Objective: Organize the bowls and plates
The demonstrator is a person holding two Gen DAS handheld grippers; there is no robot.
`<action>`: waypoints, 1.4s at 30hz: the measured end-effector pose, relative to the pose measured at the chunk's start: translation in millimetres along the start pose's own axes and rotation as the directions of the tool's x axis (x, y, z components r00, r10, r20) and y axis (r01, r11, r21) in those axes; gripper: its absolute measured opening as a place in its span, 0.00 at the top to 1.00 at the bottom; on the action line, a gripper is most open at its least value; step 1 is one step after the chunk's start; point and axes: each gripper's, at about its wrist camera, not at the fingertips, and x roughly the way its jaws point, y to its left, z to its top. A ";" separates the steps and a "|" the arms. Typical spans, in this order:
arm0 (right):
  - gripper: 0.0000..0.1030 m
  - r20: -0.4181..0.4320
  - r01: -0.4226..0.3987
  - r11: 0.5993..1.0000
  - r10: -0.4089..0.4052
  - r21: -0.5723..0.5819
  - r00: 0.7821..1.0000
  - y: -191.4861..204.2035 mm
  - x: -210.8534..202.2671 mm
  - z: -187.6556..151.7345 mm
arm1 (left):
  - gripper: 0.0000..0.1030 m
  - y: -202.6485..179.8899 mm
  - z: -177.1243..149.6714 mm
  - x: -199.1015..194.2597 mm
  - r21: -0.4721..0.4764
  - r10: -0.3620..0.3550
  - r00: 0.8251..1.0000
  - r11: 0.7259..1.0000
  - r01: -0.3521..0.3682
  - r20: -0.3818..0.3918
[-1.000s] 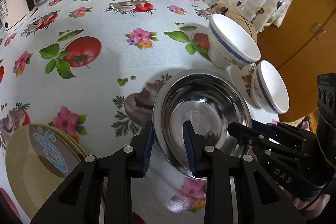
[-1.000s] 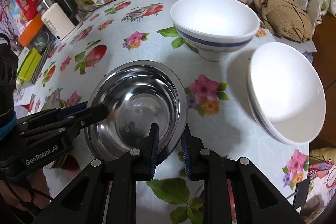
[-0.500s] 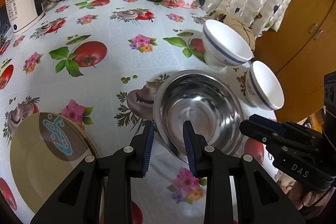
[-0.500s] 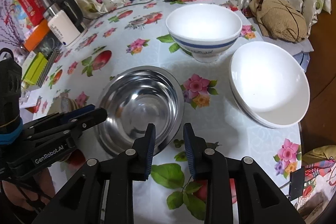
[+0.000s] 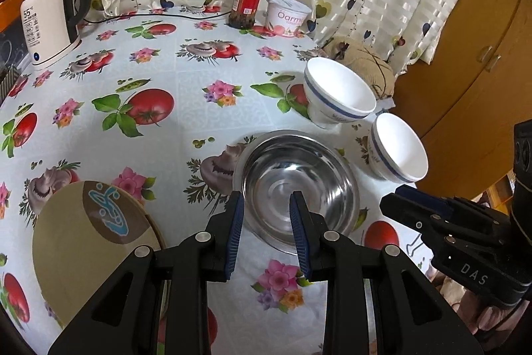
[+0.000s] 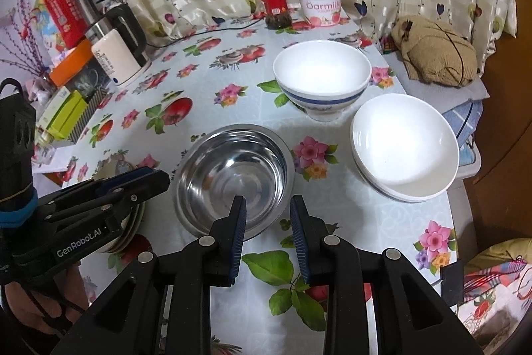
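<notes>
Both tools, left [image 5: 266, 230] and right [image 6: 267, 230], apart, holding nothing. My guess: steel bowl [image 6: 232, 175] ahead set down; next, grip white bowl [image 6: 404, 145] rim squarely.

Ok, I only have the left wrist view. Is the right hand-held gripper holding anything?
Observer: No. The right hand-held gripper has just been opening its jaws, and nothing is between them.
Operator: And the near white bowl, is it a single bowl?
Observer: Probably not. The right wrist view shows two rims, one under the other, along the near white bowl, so it looks like two nested bowls.
</notes>
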 end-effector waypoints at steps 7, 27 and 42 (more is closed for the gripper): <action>0.74 0.038 -0.001 1.000 0.002 -0.019 0.999 8.9 -20.8 -3.0 | 0.71 -7.9 -4.3 -23.0 0.005 0.001 1.000 1.000 -0.001 0.026; 0.74 0.108 -0.001 0.999 0.006 -0.044 0.994 21.8 -61.7 -16.4 | 0.71 -23.9 -15.1 -63.6 0.028 -0.010 0.995 1.000 0.007 0.097; 0.74 0.086 0.006 0.999 -0.003 -0.038 0.996 16.3 -51.6 -6.3 | 0.71 -20.7 -10.6 -50.3 0.023 -0.054 0.996 0.998 0.052 0.074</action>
